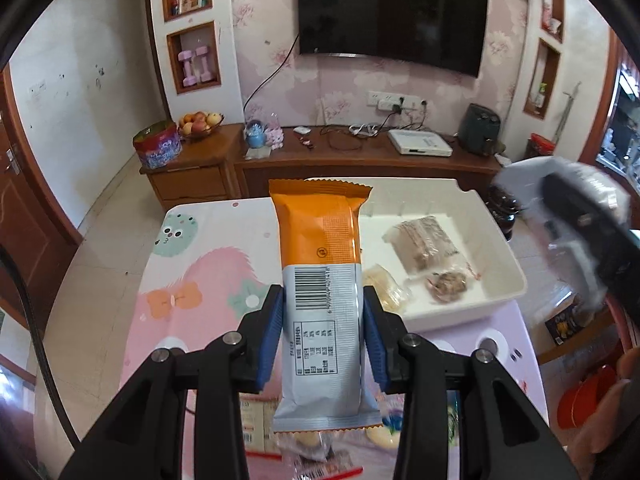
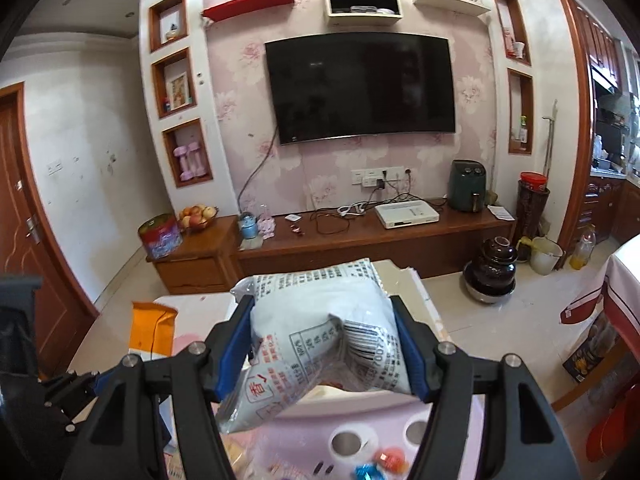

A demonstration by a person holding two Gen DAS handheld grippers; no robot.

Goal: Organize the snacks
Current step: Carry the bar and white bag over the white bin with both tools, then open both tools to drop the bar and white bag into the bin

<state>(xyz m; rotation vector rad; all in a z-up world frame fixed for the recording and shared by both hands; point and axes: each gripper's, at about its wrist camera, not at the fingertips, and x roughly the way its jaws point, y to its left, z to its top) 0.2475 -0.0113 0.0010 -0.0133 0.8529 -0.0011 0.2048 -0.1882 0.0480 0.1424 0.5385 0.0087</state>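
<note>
My left gripper (image 1: 323, 314) is shut on an orange and grey snack bar (image 1: 320, 280), held upright above the table, barcode side facing me. Behind it and to the right stands a white bin (image 1: 500, 248) holding a brown wafer pack (image 1: 426, 242), a yellowish cookie pack (image 1: 386, 286) and a small brown snack (image 1: 446, 282). My right gripper (image 2: 326, 346) is shut on a puffy white snack bag (image 2: 320, 336) with a barcode, lifted over the table. The orange bar (image 2: 154, 330) shows at the left in the right wrist view. The right gripper's body (image 1: 580, 232) appears blurred at the right in the left wrist view.
The table has a pink cartoon cloth (image 1: 208, 280). Loose snacks lie at its near edge (image 1: 304, 452), and wrapped candies (image 2: 380, 466). A wooden TV cabinet (image 2: 360, 240) stands beyond, with a dark jar (image 2: 494, 270) and a bucket (image 2: 546, 254) on the floor to the right.
</note>
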